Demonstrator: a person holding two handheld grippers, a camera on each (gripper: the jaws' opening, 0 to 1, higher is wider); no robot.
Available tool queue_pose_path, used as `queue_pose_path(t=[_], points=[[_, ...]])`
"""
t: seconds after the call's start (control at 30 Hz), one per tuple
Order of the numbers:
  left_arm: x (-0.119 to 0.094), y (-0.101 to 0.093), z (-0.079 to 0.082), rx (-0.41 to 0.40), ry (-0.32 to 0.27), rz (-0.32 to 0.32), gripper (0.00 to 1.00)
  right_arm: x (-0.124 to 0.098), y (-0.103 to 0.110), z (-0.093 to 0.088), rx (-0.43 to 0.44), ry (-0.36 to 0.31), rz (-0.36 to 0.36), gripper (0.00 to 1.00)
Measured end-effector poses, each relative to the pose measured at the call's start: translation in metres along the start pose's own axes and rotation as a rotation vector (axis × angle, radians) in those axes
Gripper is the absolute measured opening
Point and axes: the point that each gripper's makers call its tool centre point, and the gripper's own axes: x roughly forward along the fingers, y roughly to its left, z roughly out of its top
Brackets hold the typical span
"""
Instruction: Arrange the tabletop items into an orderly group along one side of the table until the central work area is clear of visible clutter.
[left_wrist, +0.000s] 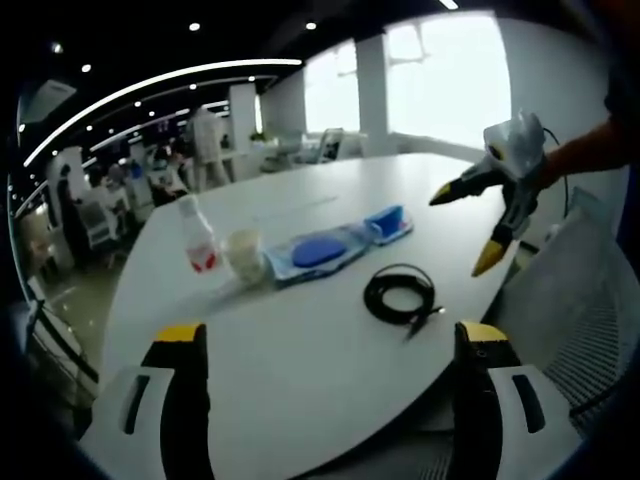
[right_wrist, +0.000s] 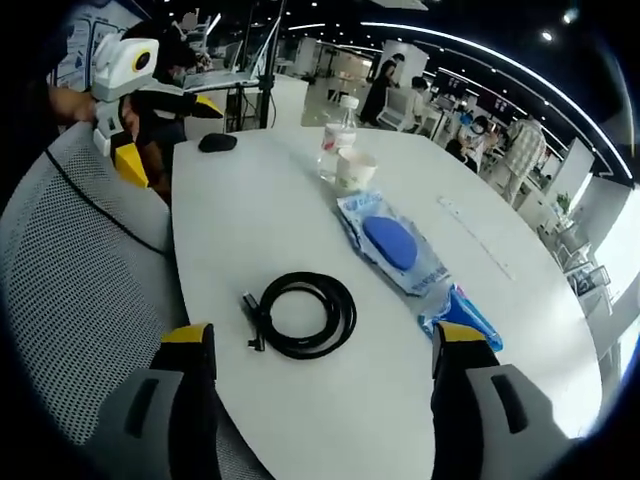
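Observation:
On the white oval table (left_wrist: 300, 370) lie a coiled black cable (left_wrist: 400, 293), a clear bag holding a blue oval item (left_wrist: 320, 250), a small blue packet (left_wrist: 388, 222), a pale cup (left_wrist: 245, 255) and a water bottle (left_wrist: 200, 240). My left gripper (left_wrist: 330, 340) stands open over the near edge, holding nothing. The right gripper (left_wrist: 463, 230) hovers open at the table's right edge. In the right gripper view, my right gripper (right_wrist: 320, 340) is open just short of the cable (right_wrist: 305, 313). Beyond it are the bag (right_wrist: 390, 245), packet (right_wrist: 465, 315), cup (right_wrist: 355, 170), bottle (right_wrist: 338, 135) and a black mouse (right_wrist: 217, 142). The left gripper (right_wrist: 172, 135) is open, far left.
A grey mesh chair (right_wrist: 80, 290) stands against the table edge, also seen as the mesh chair (left_wrist: 590, 300). A thin pale strip (right_wrist: 478, 235) lies on the far tabletop. Behind the table are desks, pillars and people in an open office.

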Motion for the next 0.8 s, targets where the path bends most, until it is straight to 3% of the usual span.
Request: queue_pose_path(t=[0.8], points=[[0.001, -0.001, 0.0, -0.008, 0.003, -0.006, 0.99, 0.024, 0.022, -0.002, -0.028, 0.035, 0.087, 0.84]])
